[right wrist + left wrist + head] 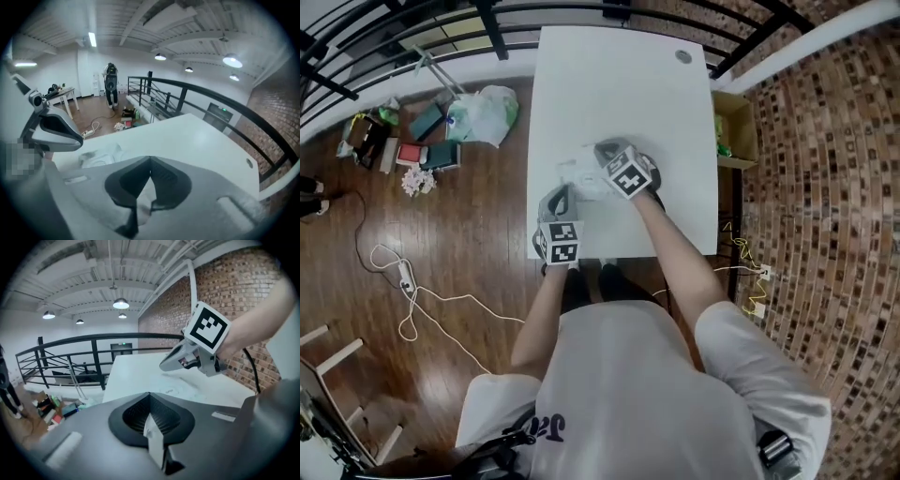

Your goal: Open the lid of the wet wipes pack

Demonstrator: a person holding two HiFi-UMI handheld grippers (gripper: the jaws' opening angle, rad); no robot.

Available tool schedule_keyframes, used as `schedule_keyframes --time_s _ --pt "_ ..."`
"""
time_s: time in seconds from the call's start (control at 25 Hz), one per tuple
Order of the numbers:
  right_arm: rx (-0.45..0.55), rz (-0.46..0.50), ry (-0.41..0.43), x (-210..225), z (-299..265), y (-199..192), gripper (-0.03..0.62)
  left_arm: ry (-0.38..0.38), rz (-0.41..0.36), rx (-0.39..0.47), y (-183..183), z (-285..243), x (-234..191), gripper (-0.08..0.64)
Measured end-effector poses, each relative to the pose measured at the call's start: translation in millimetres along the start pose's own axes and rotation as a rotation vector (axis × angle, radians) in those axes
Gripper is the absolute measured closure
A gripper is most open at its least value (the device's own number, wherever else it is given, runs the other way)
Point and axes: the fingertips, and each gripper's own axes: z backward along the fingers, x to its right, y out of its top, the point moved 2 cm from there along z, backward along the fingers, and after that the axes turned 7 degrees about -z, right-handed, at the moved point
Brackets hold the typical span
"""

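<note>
Both hand-held grippers, left (564,192) and right (600,155), pinch wet wipes pack (578,175).

Dark wooden floor (441,309) lies left of the white table (666,112); a brick wall (834,187) stands right, black railing (403,23) runs along the far side, round lamps (121,303) glow overhead.

Wet wipes pack (577,175) partly hidden by right gripper (602,155); lid indiscernible.
</note>
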Motion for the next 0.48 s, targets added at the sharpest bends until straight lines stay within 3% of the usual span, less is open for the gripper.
schedule_keyframes --time_s 0.12,0.28,0.4,0.48 --pt "0.129 -0.099 -0.096 0 54 8 0.601 -0.061 -0.006 0.12 36 23 3 0.549" --pt "0.253 -0.32 -0.207 -30 123 -23 0.601 -0.107 -0.011 0.197 46 51 7 0.549" --pt "0.323 -0.501 -0.183 -74 154 -51 0.601 -0.105 -0.02 0.242 48 70 18 0.549" --pt "0.357 -0.521 -0.156 -105 170 -63 0.601 -0.106 -0.022 0.254 49 90 32 0.549"
